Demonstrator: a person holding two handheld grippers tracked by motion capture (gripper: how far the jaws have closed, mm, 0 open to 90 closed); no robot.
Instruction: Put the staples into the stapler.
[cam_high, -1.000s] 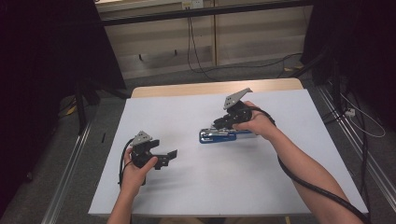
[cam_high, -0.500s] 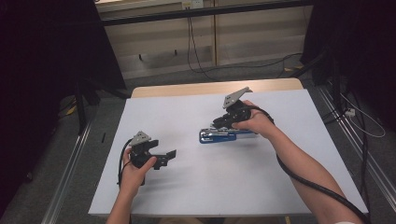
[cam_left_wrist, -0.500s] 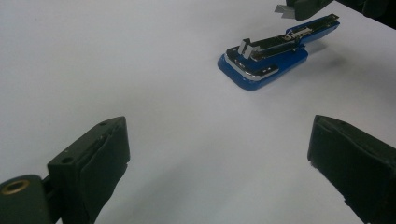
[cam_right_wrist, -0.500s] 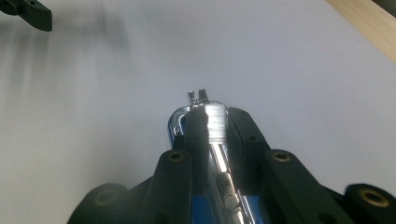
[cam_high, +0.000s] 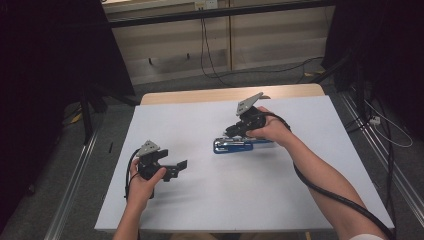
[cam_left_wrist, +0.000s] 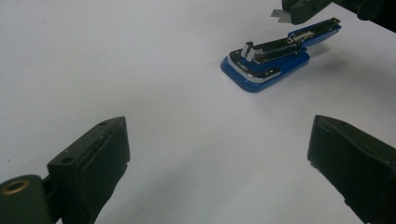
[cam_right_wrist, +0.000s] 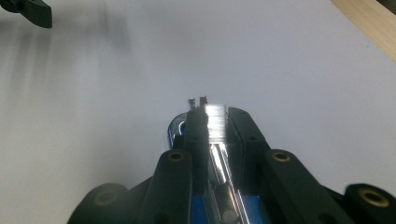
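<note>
A blue stapler (cam_high: 235, 145) lies on the white sheet at mid-table, its metal magazine facing up (cam_left_wrist: 266, 65). My right gripper (cam_high: 231, 132) hovers just over the stapler's right part, pointing down and left. Its jaws stand close together in the right gripper view (cam_right_wrist: 215, 116), pinching a short shiny staple strip (cam_right_wrist: 216, 122) above the blue body (cam_right_wrist: 175, 128). That strip also sticks out of the jaw tip in the left gripper view (cam_left_wrist: 280, 14). My left gripper (cam_high: 177, 167) rests at the table's left, open and pointing toward the stapler, with nothing between its pads (cam_left_wrist: 219, 135).
The white sheet (cam_high: 200, 210) covers most of a wooden table whose far edge (cam_high: 200, 95) stays bare. Black cables trail from both grippers along the forearms. Metal rails run along both sides of the table. The left gripper's jaw tip (cam_right_wrist: 32, 11) appears far off in the right gripper view.
</note>
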